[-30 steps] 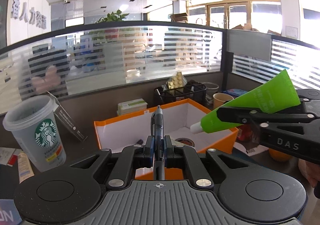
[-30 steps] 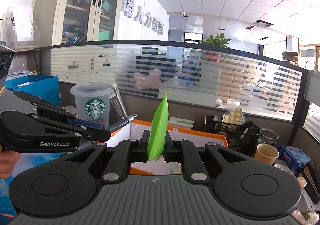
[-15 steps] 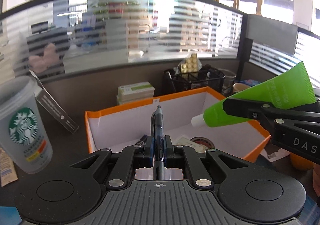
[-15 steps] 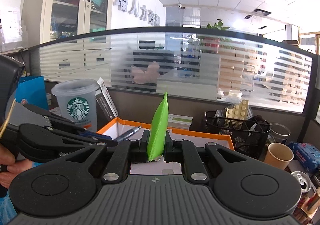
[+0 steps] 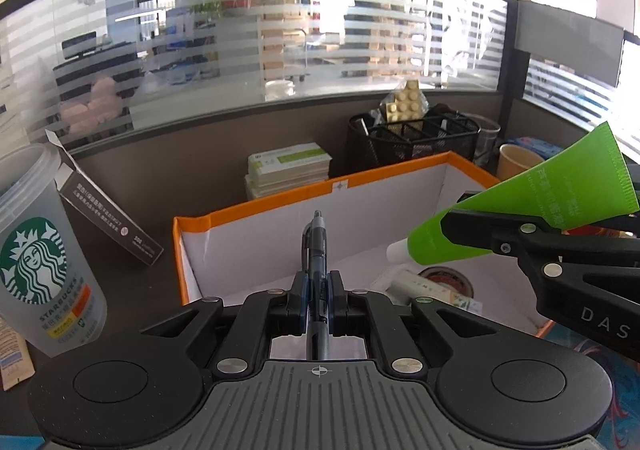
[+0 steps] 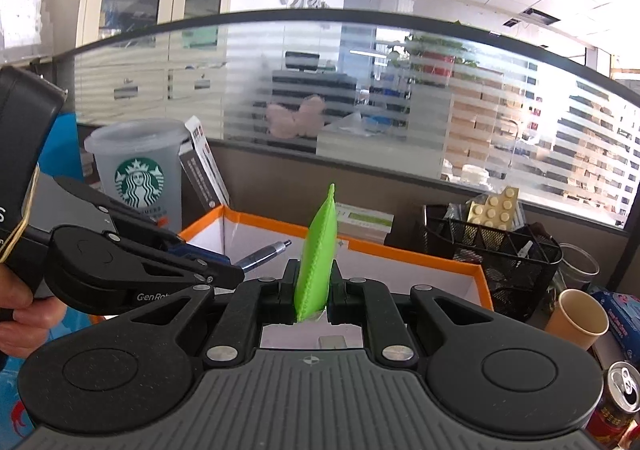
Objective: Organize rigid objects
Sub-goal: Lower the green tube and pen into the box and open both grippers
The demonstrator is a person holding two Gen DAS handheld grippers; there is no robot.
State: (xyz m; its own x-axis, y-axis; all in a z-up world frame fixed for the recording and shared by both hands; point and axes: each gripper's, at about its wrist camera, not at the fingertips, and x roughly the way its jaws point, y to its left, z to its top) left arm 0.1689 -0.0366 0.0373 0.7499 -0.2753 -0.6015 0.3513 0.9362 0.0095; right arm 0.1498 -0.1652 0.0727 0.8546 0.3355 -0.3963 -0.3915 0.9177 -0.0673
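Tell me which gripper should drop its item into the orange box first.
Probably the right gripper. Its green tube already hangs over the orange box, cap end down above the things inside. The left gripper holds its pen at the near wall.

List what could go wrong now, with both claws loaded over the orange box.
1. The left claw pinches the pen across its thin barrel; it may pivot or slip out.
2. The right claw holds the green tube close beside the left one, so the two could knock together over the orange box.
3. Tape and other items already lie in the box; a dropped tube could land on them and end up propped askew.
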